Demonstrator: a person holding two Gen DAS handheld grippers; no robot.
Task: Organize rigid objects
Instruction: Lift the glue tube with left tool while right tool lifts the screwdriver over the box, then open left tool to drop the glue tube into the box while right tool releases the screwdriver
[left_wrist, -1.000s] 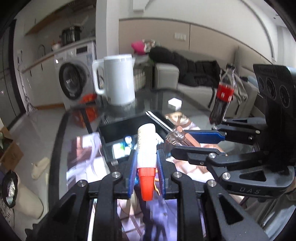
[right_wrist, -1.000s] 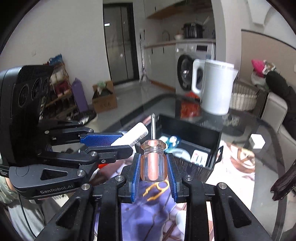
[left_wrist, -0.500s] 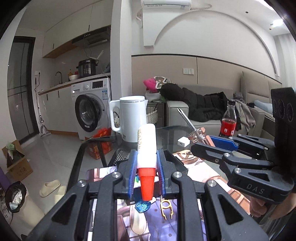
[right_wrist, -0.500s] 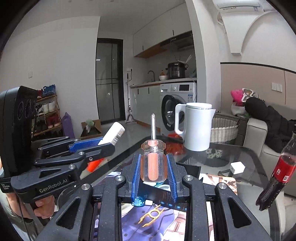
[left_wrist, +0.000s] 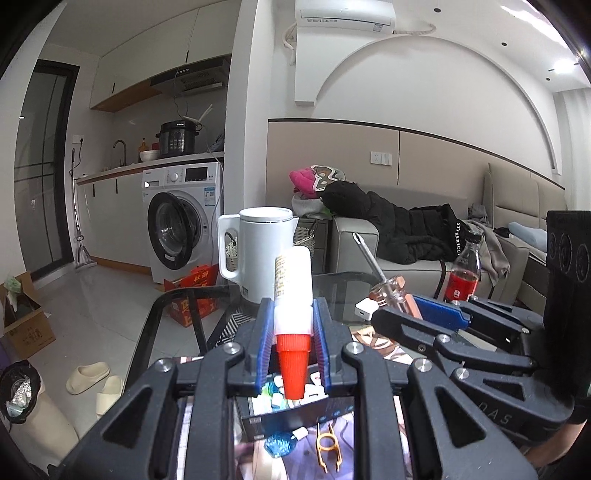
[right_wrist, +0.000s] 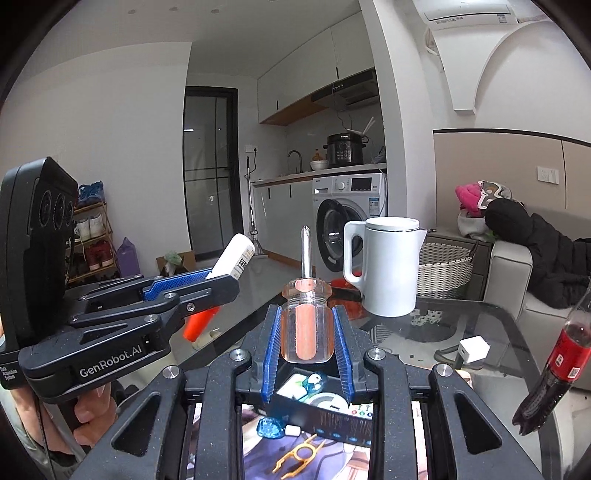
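Observation:
My left gripper (left_wrist: 293, 325) is shut on a white glue bottle (left_wrist: 293, 280) with a red cap; the cap points back toward the camera. My right gripper (right_wrist: 306, 332) is shut on a screwdriver (right_wrist: 306, 317) with a clear orange handle, its shaft pointing up. Each gripper also shows in the other's view: the right gripper (left_wrist: 399, 314) and the left gripper (right_wrist: 207, 284). Both hang above a black box (right_wrist: 332, 410) holding small items on the glass table (right_wrist: 491, 332). A blue trinket (right_wrist: 270, 427) and an orange clip (right_wrist: 295, 456) lie in front of the box.
A white kettle (left_wrist: 264, 254) stands at the table's far side. A cola bottle (left_wrist: 463, 275) and a white charger (right_wrist: 472, 349) sit to the right. Beyond are a washing machine (left_wrist: 183, 221) and a sofa (left_wrist: 424, 240) with dark clothes. A hand (right_wrist: 92, 406) grips the left gripper's handle.
Both grippers have risen and tilted up from the box, so the views show more of the room and less of the table. Each keeps its grip.

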